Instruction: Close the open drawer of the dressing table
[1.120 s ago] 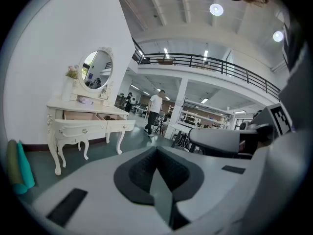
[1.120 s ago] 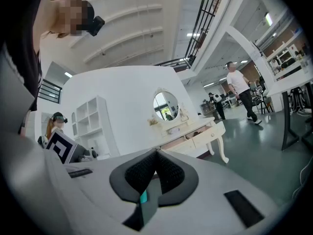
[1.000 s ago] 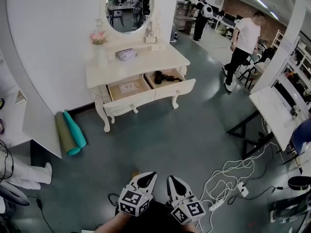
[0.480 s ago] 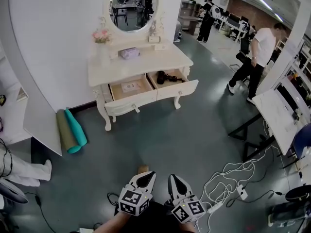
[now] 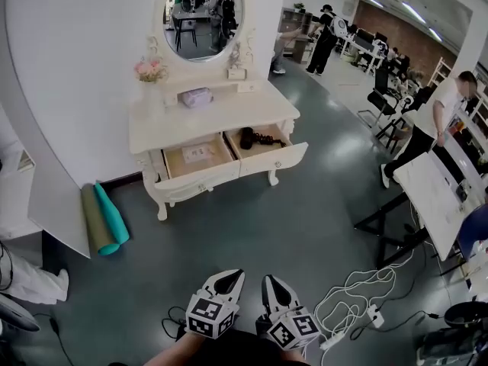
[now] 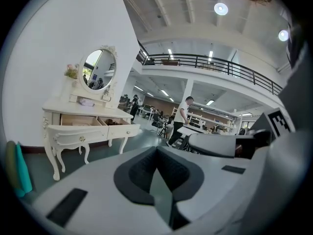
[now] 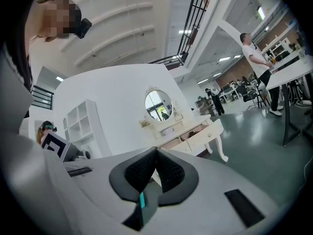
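The cream dressing table [image 5: 200, 118] stands against the white wall, far ahead of me across the floor. Both of its drawers are pulled out: the left drawer [image 5: 195, 168] holds a flat card, the right drawer [image 5: 268, 149] holds dark items. The left gripper view shows the table [image 6: 82, 115] at the left, the right gripper view shows it [image 7: 191, 130] in the middle distance. My left gripper [image 5: 232, 276] and right gripper [image 5: 269, 281] hover side by side low in the head view, both shut with nothing between them, well short of the table.
Two rolled mats [image 5: 104, 219], teal and olive, lie left of the table. Cables with a power strip [image 5: 357, 294] trail on the floor at the right. A white desk on black legs [image 5: 431, 191] stands at the right, with a person [image 5: 428, 122] beside it. An oval mirror [image 5: 203, 11] tops the table.
The dressing table has shifted slightly left in the head view. The person in the white shirt has walked to the right. Both grippers keep their place and stay shut.
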Available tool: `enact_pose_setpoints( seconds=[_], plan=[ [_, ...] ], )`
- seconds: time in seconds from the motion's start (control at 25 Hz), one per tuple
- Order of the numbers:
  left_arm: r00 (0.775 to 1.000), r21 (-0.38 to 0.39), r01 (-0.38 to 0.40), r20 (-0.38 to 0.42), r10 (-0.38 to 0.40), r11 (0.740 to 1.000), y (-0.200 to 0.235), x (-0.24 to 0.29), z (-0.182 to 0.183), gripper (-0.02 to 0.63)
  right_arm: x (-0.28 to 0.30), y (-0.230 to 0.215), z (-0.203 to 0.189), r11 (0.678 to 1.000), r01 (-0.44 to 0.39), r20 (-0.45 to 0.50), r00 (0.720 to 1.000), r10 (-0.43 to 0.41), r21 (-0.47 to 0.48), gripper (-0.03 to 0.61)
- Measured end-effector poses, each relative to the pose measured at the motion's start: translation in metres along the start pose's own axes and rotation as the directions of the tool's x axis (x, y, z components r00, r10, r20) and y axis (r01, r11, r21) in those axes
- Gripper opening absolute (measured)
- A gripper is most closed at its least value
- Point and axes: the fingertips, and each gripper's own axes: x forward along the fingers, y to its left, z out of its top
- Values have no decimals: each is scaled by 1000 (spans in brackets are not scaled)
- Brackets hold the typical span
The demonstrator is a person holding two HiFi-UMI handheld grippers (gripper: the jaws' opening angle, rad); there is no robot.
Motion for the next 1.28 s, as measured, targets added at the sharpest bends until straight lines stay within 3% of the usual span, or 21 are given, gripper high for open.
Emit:
enact_pose_setpoints(
  seconds=[0.32,0.76,1.28],
  plan=[
    [1000,13,-1,12,1,1000,44,48,48,14,73,-22,31,1000,-2,12,1000,2,1,25],
    [1000,3,16,19,-16,1000,111,93,97,14,163,-29,41,1000,-19,-2,1000,19,13,25],
    [1000,-22,17,-6,-17,1000,163,114,105,14,215,-30,31,1000,-12,-36,999,13,22,25]
  ],
)
